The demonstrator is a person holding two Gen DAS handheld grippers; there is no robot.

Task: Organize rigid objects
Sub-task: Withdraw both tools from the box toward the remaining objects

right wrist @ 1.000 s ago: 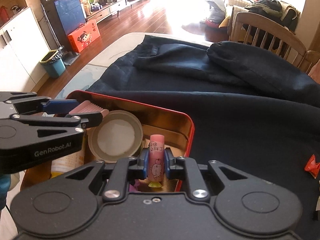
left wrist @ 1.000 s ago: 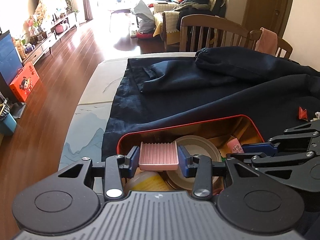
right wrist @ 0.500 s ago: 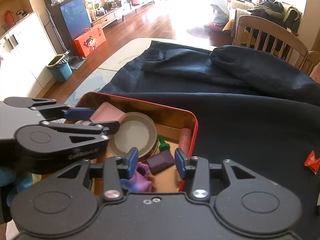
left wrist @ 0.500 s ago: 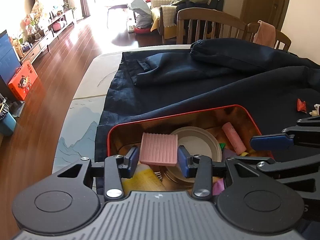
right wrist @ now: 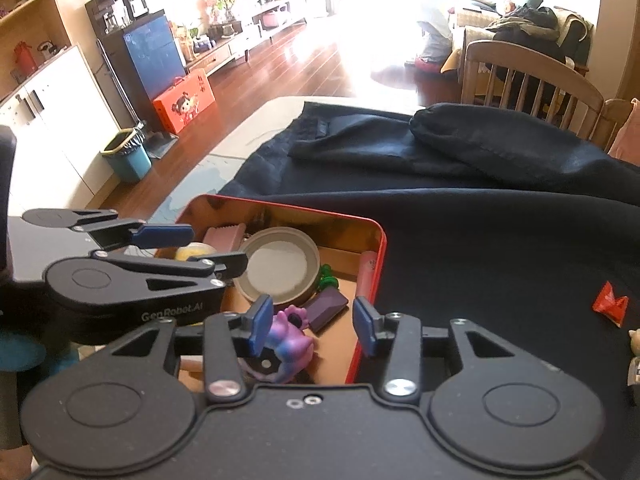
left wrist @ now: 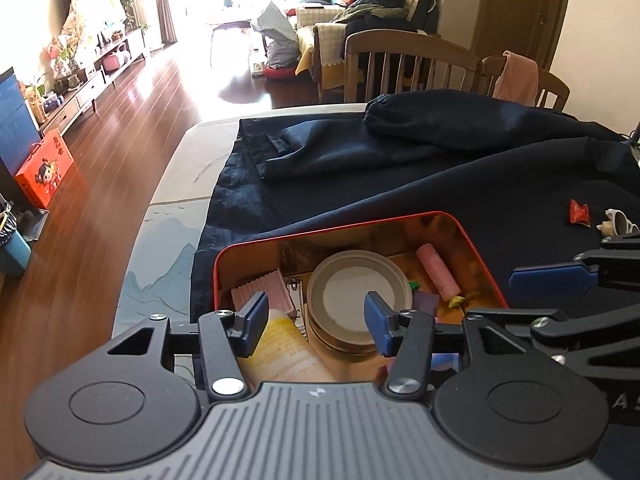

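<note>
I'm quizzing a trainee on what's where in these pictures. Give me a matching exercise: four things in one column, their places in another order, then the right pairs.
Things:
1. pink ribbed block
2. pink tube
3. red wrapper
4. round lid

Places:
A. on the dark cloth, outside the tin
B. in the tin, at its left wall
C. in the tin's middle
D. in the tin, by its right wall

Pairs: 1-B, 2-D, 3-A, 4-C
</note>
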